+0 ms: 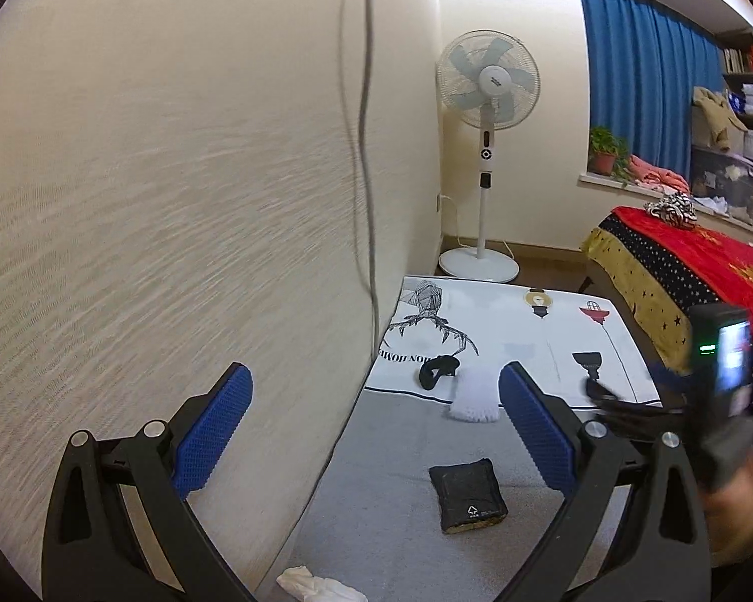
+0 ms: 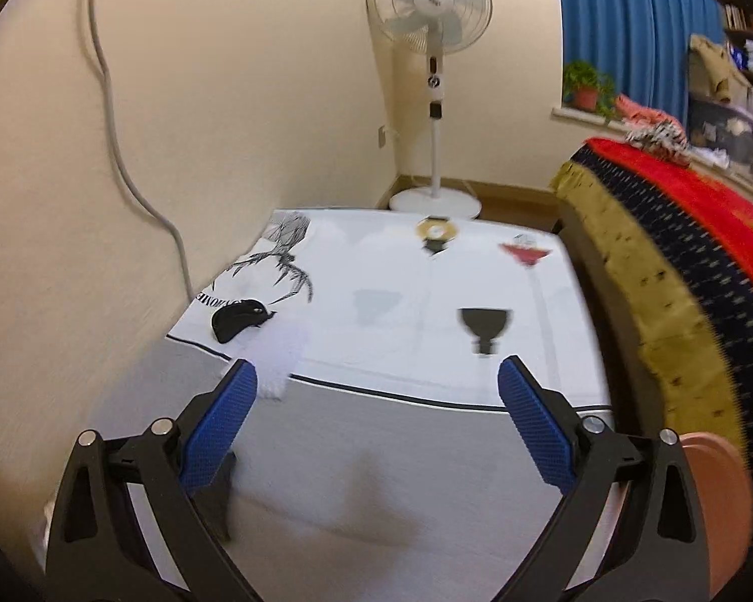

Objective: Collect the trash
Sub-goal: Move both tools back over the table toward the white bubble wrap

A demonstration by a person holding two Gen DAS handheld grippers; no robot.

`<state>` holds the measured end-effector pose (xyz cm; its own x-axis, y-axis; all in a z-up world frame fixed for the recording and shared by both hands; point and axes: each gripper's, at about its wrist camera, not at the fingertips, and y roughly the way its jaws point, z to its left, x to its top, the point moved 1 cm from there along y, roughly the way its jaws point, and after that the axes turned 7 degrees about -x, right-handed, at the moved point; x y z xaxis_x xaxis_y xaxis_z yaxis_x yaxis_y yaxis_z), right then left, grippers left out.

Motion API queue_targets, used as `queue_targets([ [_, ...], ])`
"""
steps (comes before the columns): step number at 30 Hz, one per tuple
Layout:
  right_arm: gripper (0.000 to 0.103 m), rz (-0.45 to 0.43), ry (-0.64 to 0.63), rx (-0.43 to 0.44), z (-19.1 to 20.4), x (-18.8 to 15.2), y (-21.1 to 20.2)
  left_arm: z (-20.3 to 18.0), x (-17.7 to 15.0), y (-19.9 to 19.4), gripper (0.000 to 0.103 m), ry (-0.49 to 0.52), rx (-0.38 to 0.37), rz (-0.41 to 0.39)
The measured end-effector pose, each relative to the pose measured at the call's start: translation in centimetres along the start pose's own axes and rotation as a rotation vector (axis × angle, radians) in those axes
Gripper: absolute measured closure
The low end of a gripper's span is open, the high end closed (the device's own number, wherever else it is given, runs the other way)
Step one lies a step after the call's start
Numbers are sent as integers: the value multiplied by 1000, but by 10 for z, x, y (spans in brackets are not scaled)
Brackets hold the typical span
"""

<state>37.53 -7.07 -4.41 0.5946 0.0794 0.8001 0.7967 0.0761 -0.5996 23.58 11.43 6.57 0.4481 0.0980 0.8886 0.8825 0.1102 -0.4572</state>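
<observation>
Both my tongs are spread wide with nothing in them: left gripper [image 1: 374, 419], right gripper [image 2: 376, 409], blue dimpled pads. A flat black packet [image 1: 468, 495] lies on the grey mat [image 1: 391, 527], a crumpled white tissue [image 1: 316, 586] near the wall, and a fuzzy white sock [image 2: 278, 353] at the sheet's edge.

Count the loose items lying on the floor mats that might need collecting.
4 in the left wrist view: a black packet on the grey mat, crumpled white tissue by the wall, a black item and white fluffy piece at the printed mat's edge. More may be hidden.
</observation>
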Motion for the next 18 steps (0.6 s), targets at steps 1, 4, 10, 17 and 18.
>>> queue_targets([
  [1, 16, 9, 13, 6, 7, -1, 11, 3, -1, 1, 7, -4, 3, 3],
  [4, 26, 42, 9, 32, 27, -3, 39, 10, -2, 3, 7, -16, 12, 10],
  [10, 38, 60, -61, 68, 62, -9, 77, 13, -3, 13, 7, -38, 11, 28],
  [17, 48, 106, -69, 91, 78, -13, 111, 12, -7, 20, 7, -30, 18, 42],
  [18, 49, 114, -73, 92, 80, -14, 115, 12, -7, 21, 7, -30, 19, 43],
])
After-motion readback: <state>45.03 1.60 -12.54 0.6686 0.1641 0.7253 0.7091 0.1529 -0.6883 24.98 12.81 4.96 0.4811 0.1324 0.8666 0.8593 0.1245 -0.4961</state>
